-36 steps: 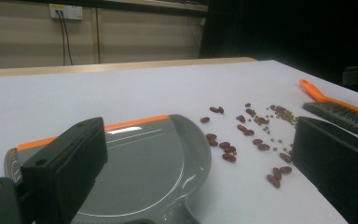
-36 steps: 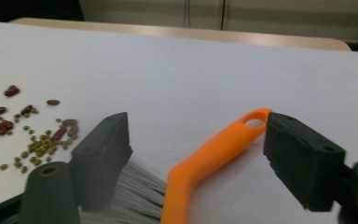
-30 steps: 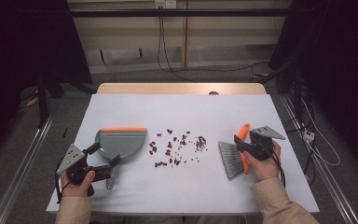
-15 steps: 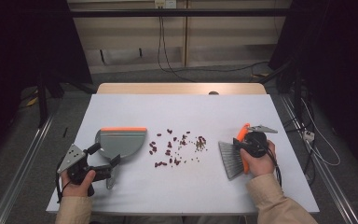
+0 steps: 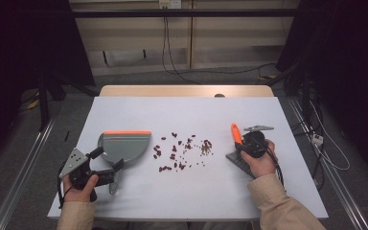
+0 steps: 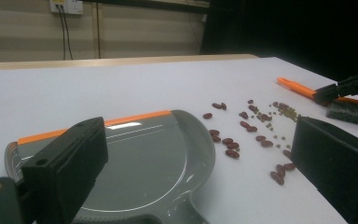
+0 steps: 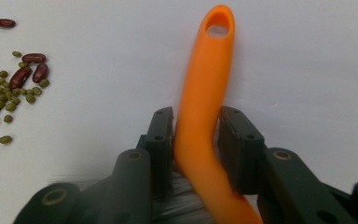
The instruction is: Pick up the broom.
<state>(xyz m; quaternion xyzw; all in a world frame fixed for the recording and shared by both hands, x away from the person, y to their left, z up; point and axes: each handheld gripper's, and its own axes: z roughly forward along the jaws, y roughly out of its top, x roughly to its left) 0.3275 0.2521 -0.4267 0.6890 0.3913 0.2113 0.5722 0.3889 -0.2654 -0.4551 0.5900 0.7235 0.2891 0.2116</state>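
A grey dustpan (image 5: 123,146) with an orange front lip is seen lying flat on the white surface (image 5: 187,112), left of centre in the high view. Its short handle points toward the person, and the left claw (image 5: 106,163) is positioned around that handle. In the left gripper view the two black jaws are seen standing wide apart on either side of the pan's near end, with no pad pressed against it, so this claw is open.

A scatter of red kidney beans (image 5: 174,151) and small green mung beans (image 5: 204,149) is spread over the middle of the surface, between the dustpan and the brush. The green ones are gathered at the right end of the scatter, nearest the brush.

The hand brush (image 7: 204,107) is found right of centre. Its orange handle, with a hanging hole at the tip, points away from the person, and its dark bristles (image 5: 237,160) lie on the surface on the near side. The right claw (image 7: 196,140) has just been closing, and in the right gripper view the handle is seen between the two pads, which lie against its sides; the brush is gripped by the handle close to the bristle head.
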